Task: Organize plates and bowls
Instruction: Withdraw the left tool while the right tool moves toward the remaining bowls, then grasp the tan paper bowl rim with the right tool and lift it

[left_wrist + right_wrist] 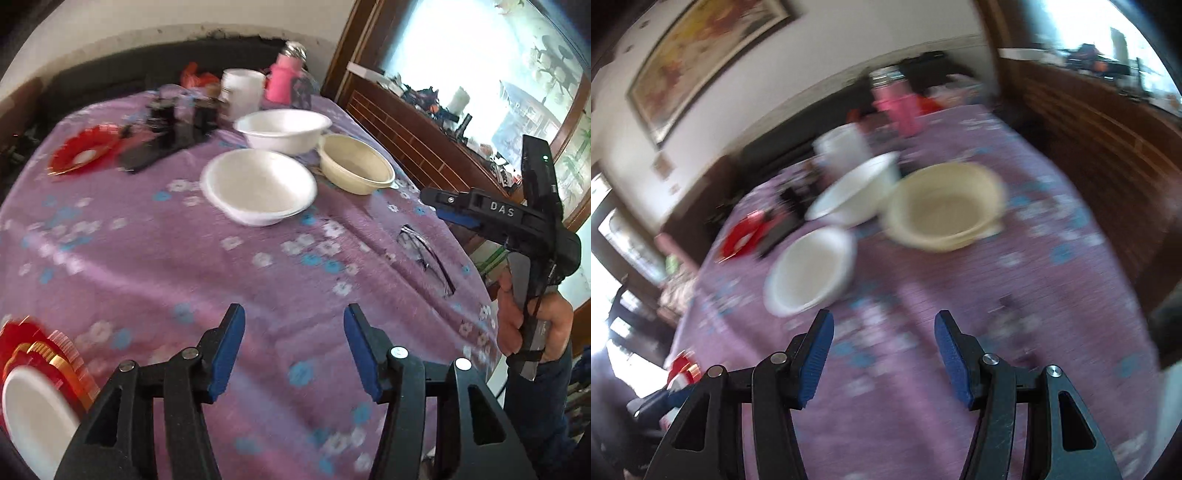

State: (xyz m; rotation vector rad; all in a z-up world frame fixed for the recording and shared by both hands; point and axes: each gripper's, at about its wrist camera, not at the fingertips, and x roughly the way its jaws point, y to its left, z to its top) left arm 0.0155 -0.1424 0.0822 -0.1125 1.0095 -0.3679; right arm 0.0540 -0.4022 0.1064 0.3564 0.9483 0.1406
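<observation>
Bowls sit in a loose cluster toward twelve o'clock on the desk (147, 258), which wears a purple flowered cloth: a white bowl (258, 186) nearest, a second white bowl (282, 129) behind it, and a cream bowl (354, 162) at about two o'clock from the first, just beside both. A red plate (83, 149) lies well apart at ten o'clock, beside some dark, blurred objects. Another red plate (35, 373) with a white centre sits at eight o'clock, at the frame edge.

Left gripper (293, 347) hangs over bare cloth, its blue-padded fingers (227, 350) standing apart with nothing between them. Right gripper (884, 350) (seen from the left wrist at three o'clock, gripped by a hand (517, 314)) likewise has its fingers (816, 354) spread wide and empty, with the nearest white bowl just beyond them. Eyeglasses (424, 254) lie on the cloth at four o'clock from the bowls.
</observation>
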